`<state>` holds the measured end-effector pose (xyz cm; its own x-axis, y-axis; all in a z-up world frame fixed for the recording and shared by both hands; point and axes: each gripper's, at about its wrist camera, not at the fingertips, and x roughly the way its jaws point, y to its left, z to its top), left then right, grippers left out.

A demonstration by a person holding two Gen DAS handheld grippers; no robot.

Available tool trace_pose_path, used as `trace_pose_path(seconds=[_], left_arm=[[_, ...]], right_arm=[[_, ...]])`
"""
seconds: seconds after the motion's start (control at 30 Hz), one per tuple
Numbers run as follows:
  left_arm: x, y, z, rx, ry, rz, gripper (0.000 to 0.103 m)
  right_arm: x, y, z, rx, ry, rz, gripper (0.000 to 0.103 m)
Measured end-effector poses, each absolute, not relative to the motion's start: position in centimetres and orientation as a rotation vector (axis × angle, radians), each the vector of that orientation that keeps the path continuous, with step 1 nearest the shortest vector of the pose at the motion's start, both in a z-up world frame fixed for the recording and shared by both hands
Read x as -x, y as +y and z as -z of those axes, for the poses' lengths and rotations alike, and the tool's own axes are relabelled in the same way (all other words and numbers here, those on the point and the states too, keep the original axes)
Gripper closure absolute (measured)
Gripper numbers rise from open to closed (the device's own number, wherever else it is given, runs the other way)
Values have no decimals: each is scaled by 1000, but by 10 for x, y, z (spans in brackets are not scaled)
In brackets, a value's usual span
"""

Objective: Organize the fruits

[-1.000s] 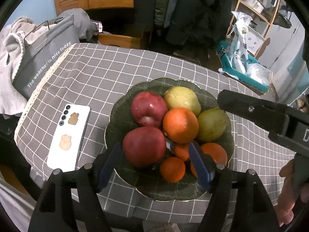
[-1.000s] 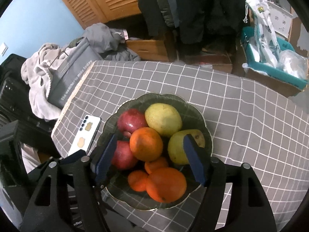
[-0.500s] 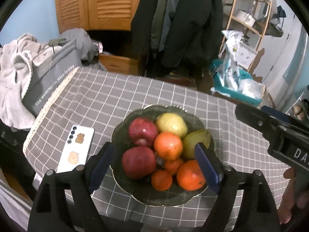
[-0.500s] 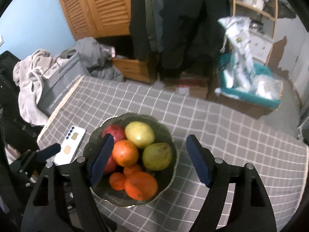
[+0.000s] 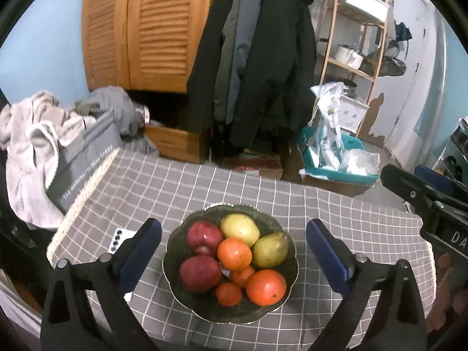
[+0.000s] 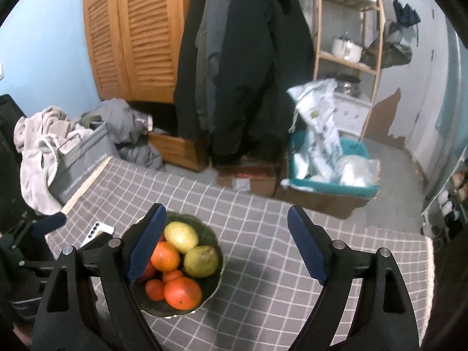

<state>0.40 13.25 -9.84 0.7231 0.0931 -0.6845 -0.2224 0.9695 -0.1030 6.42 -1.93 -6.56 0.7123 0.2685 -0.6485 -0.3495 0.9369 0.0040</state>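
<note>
Left gripper [image 5: 234, 251] up high over the bowl [image 5: 175, 285], fingers wide apart, nothing held. Right gripper [image 6: 226, 241] just the same, spread wide and empty, off to the right of the bowl. All the fruit piled in the dark bowl: two red apples [image 5: 200, 273], two pears [image 5: 270, 250], some oranges [image 5: 265, 287]. No fruit left out on the checked cloth [image 5: 336, 216], so the job looks about done. Lots of bare cloth behind and right of the bowl. Phone [image 5: 118, 238] near the left edge, bowl close to the front edge; careful there.
</note>
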Motion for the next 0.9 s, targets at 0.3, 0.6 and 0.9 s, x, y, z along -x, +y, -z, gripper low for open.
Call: trace_pose_path(seconds=[0.3,0.6,0.9], left_arm=[[10,120,63,150,650,-176,0],[14,107,40,117,596,-166,0],[20,92,21,103,551,-155,0]], right_arm=[[-44,-46,41,123,625,-294,18],[-28,-78,26,121,577,-240,18],[-14,-104,15,127,524,-199,18]])
